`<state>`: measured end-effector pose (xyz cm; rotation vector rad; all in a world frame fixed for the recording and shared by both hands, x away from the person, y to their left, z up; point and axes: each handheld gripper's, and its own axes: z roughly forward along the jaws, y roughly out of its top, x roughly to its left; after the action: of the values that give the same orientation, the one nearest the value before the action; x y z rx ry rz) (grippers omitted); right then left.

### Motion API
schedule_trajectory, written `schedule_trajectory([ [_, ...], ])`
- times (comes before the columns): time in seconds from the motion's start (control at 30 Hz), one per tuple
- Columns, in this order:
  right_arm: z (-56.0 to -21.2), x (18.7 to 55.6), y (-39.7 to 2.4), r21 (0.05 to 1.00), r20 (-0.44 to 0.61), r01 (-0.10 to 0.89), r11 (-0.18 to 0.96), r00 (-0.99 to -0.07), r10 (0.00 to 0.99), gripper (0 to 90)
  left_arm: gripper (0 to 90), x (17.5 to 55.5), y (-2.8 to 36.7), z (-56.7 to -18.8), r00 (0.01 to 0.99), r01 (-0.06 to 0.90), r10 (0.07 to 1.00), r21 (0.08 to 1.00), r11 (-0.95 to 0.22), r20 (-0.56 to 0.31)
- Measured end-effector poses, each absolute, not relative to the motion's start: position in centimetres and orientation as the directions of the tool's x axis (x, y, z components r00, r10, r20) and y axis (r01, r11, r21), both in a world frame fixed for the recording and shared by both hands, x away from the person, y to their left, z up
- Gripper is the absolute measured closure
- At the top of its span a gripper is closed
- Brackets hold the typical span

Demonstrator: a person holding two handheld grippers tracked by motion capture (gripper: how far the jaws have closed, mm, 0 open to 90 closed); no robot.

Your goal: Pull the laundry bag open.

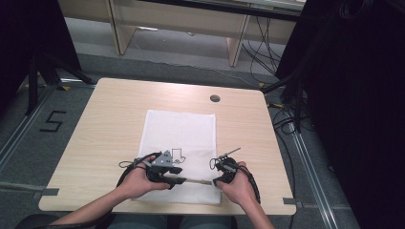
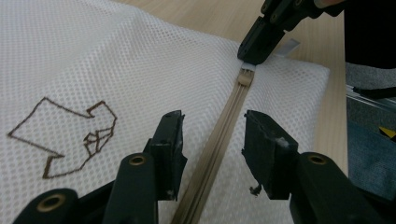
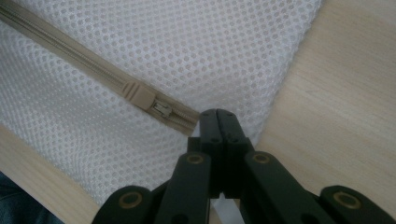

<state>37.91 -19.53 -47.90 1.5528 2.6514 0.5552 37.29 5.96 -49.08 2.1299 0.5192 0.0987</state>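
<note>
The left gripper (image 2: pixel 212 140) hangs over the beige zip (image 2: pixel 219 140) with its jaws apart, one on each side of the zip's line and neither pad pressing on it. The right gripper (image 3: pixel 218 122) has its jaws closed tight at the end of the zip, just past the slider (image 3: pixel 138 95); they appear to pinch the small white tab or the mesh edge there, though what exactly sits between them is hard to make out. In the left gripper view that same gripper comes down from above onto the far end of the zip.

The zip runs along the near edge of a white mesh laundry bag (image 1: pixel 180 138), which lies flat on the wooden table (image 1: pixel 110 119) with a brown line drawing (image 2: pixel 70 135) on its upper face. The zip looks fully closed.

The step in hand seems to be opening the bag. To do it well, the right gripper should keep the end pinned so the mesh stays taut, while the left should travel along to the slider and close squarely on its pull tab, not on the mesh. A pull straight along the zip's line, low to the table, should keep the fabric from bunching.
</note>
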Motion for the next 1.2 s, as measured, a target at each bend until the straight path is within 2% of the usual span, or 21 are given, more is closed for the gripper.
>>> schedule_trajectory([
  [0.07,-47.8,37.8,-19.4,0.291,0.160,0.855,0.429,-0.486,0.859,90.0,58.0,37.4,5.4,-49.0,0.909,0.326,0.397,0.805,-0.495,-0.124],
  [0.37,-47.9,37.8,-19.4,0.321,0.143,0.828,0.460,-0.522,0.841,90.0,61.9,37.8,3.8,-48.7,0.931,0.283,0.351,0.800,-0.529,-0.097],
  [0.47,-47.9,37.9,-19.4,0.320,0.146,0.828,0.460,-0.523,0.840,90.0,64.2,37.8,3.3,-48.7,0.927,0.315,0.346,0.799,-0.511,-0.144],
  [0.57,-48.0,37.9,-19.6,0.329,0.145,0.821,0.466,-0.531,0.835,90.0,64.9,37.9,3.0,-48.7,0.938,0.284,0.329,0.795,-0.536,-0.113],
  [0.8,-47.9,37.8,-19.5,0.313,0.167,0.845,0.433,-0.498,0.851,90.0,65.7,38.2,1.9,-48.5,0.944,0.282,0.310,0.775,-0.565,-0.118],
  [1.17,-48.0,37.9,-19.7,0.317,0.177,0.843,0.434,-0.502,0.847,90.0,68.0,38.6,0.1,-48.6,0.961,0.243,0.260,0.738,-0.629,-0.095],
  [1.2,-47.8,37.7,-19.5,0.292,0.195,0.869,0.401,-0.464,0.864,90.0,68.1,38.7,0.0,-48.7,0.964,0.233,0.253,0.735,-0.636,-0.087],
])
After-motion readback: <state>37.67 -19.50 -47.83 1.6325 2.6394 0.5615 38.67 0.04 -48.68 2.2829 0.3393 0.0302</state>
